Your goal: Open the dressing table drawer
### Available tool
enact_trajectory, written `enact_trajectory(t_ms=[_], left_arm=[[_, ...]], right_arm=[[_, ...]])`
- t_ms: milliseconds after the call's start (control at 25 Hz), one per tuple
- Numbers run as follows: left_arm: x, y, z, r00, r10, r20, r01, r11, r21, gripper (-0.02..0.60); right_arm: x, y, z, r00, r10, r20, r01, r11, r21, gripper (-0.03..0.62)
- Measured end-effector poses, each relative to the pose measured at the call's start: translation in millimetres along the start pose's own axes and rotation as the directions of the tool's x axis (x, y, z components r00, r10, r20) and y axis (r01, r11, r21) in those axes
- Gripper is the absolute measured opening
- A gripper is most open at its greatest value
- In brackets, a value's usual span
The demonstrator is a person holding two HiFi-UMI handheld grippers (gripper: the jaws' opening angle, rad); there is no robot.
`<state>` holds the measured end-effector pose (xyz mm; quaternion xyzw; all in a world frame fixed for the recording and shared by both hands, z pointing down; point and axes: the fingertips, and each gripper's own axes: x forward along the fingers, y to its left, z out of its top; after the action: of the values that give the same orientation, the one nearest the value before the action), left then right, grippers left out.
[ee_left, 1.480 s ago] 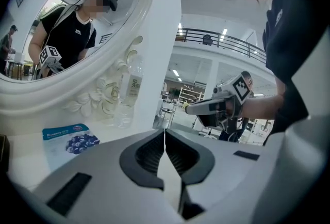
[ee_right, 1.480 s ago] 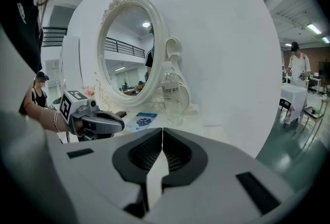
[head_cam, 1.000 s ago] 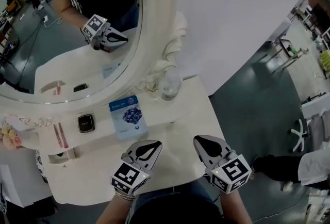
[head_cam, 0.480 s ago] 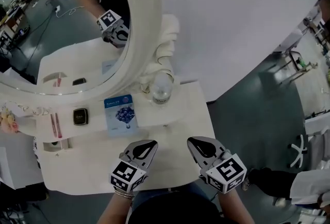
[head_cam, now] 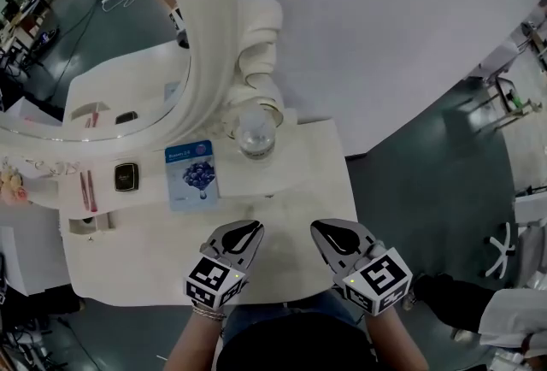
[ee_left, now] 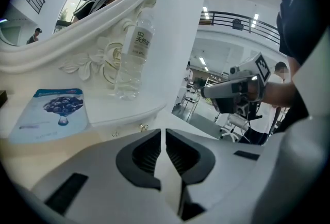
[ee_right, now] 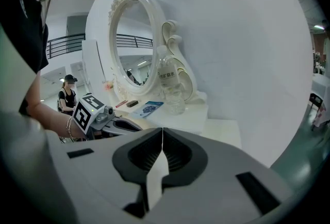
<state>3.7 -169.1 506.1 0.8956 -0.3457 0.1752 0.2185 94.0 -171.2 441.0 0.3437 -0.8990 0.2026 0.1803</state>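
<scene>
Tools first: the left tool (head_cam: 254, 227) and the right tool (head_cam: 317, 229) sit side by side in the lower middle of the head view, low over the front part of the desk (head_cam: 145, 262). Each one's own view shows its jaws closed together with nothing between them, so neither has hold of anything yet. They point up the frame toward the raised back tier, which makes sense if the target is up there.

The only drawer I can actually make out is in that tier. In the left gripper view a small knob (ee_left: 143, 127) sticks out of the drawer front (ee_left: 129, 129), just under the ledge and a bit above and left of the left tool's tips. It's near them but not touching. Whether there's also a bigger drawer under the desk's front edge, I can't tell, since the person's body and the tools cover that spot.

On top of the tier, a water bottle (head_cam: 255, 135) stands upright against the mirror (head_cam: 111, 36) frame, with a blue face-mask sachet (head_cam: 191, 175) lying flat to its left. Both are up out of the way, so they shouldn't block a pull.

My guess is the jaws need to part before they can pinch that tiny knob.
</scene>
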Motion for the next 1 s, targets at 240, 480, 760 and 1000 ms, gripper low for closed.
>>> enact_trajectory(t_ms=[240,480,760,1000], left_arm=[[12,-2,-7,1.0,0.026,0.002,-0.026,1.0,-0.016,0.023],[25,3,-13,0.997,0.072,0.007,-0.072,0.997,-0.008,0.023],[39,10,-16,0.995,0.099,0.013,-0.099,0.995,-0.021,0.055],[48,18,-19,0.993,0.121,0.017,-0.12,0.992,-0.042,0.089]], right_arm=[[1,-3,-15,0.999,0.034,-0.024,-0.034,0.999,0.004,0.02],[2,-2,-26,0.997,0.061,-0.038,-0.06,0.998,0.014,0.02],[2,-5,-36,0.996,0.072,-0.061,-0.071,0.997,0.018,0.02],[4,-9,-44,0.994,0.082,-0.078,-0.08,0.997,0.023,0.02]])
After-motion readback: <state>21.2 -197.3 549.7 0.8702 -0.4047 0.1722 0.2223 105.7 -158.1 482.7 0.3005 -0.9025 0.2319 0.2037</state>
